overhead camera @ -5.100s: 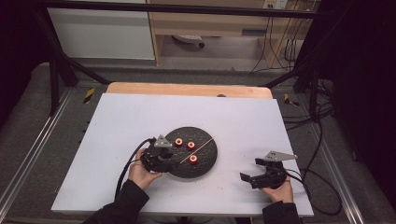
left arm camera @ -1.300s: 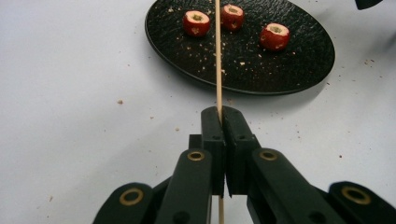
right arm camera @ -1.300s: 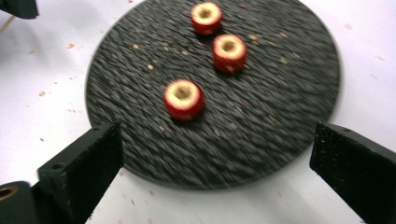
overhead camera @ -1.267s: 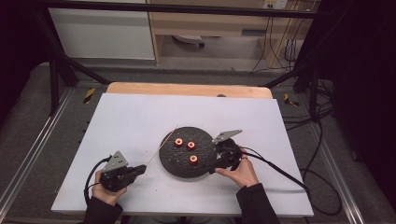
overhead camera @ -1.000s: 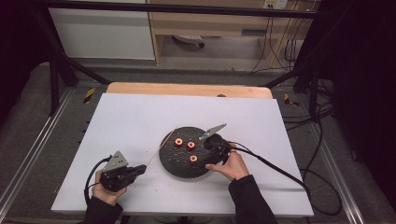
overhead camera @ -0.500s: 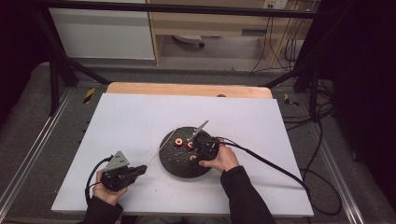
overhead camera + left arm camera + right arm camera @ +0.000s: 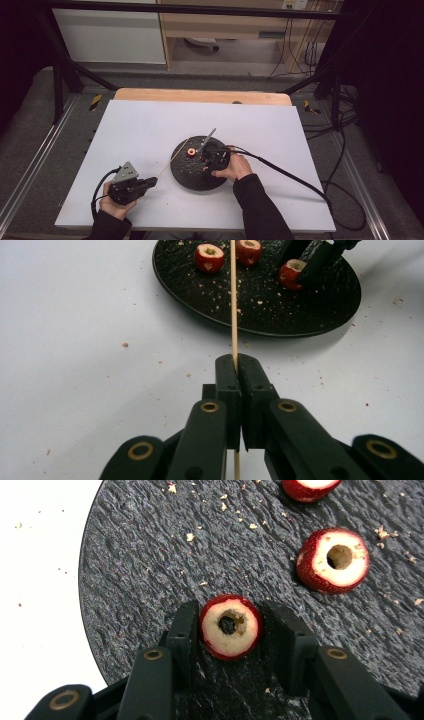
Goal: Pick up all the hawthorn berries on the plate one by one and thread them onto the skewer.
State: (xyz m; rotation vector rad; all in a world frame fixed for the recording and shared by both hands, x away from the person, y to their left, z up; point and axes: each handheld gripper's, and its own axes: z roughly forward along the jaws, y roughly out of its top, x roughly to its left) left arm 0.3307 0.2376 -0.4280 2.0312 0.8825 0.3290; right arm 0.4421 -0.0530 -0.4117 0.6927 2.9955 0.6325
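White counter [image 7: 150,125] carries the black plate [image 7: 187,177], where the right gripper [image 7: 231,630], moved left since earlier, has just been closing its jaws around a cored red fruit piece [image 7: 231,626], while the left gripper [image 7: 239,371] stays clamped on the skewer [image 7: 233,300].

table: white top [image 7: 150,125] with a wooden edge [image 7: 200,95] at 12 o'clock
floor: grey carpet [image 7: 30,145] at 9 o'clock
cabinet: white [image 7: 110,32] at 11 o'clock
cables: black [image 7: 345,140], at 3 o'clock
light: dim, corners dark
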